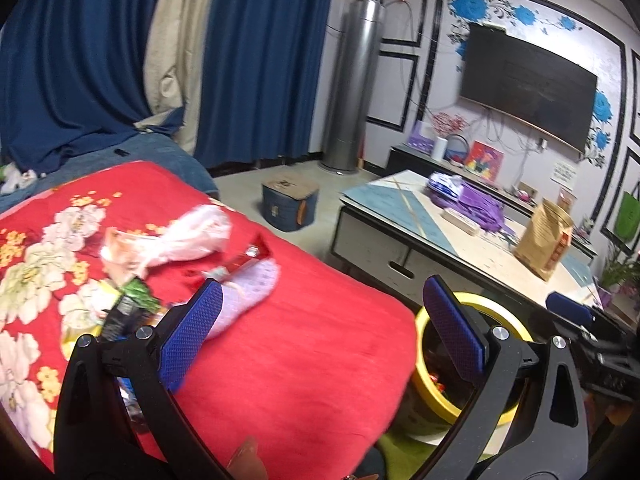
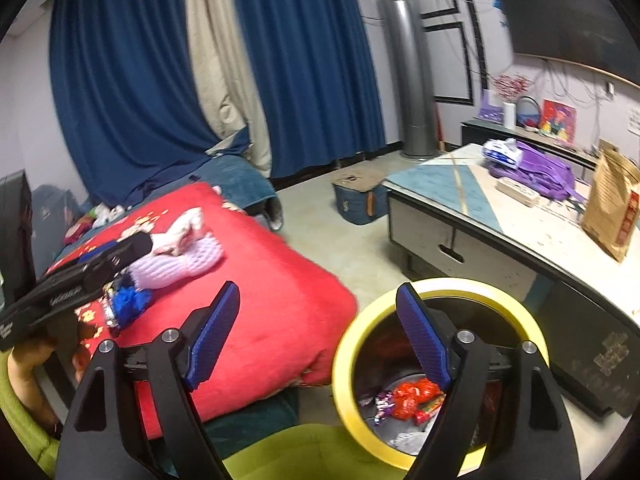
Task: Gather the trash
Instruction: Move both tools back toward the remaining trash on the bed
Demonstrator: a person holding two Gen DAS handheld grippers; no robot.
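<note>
In the left wrist view, the left gripper [image 1: 324,322] hangs above a red floral blanket [image 1: 304,360], jaws spread wide and holding nothing. Trash lies on the blanket's left part: a crumpled white plastic bag [image 1: 188,236] farthest, a red wrapper [image 1: 254,256] just right of it, a lavender foam sleeve [image 1: 250,292] running toward the left finger, and green and dark wrappers [image 1: 130,304] nearer on the left. A yellow-rimmed bin [image 1: 430,392] stands on the floor to the right, beside the blanket's edge. In the right wrist view, the right gripper [image 2: 320,340] is also empty with jaws spread, its right finger hanging over the bin [image 2: 344,364], which already holds red and purple wrappers [image 2: 408,398]. The foam sleeve [image 2: 180,266] and plastic bag [image 2: 180,236] lie far left; a tabletop [image 2: 440,184] stands far right. The step appears to be reaching for the next piece. To do it well, the left gripper would likely lower over one light item, close on a bunched fold rather than the blanket, then carry it fully over the bin's rim before letting go.
</note>
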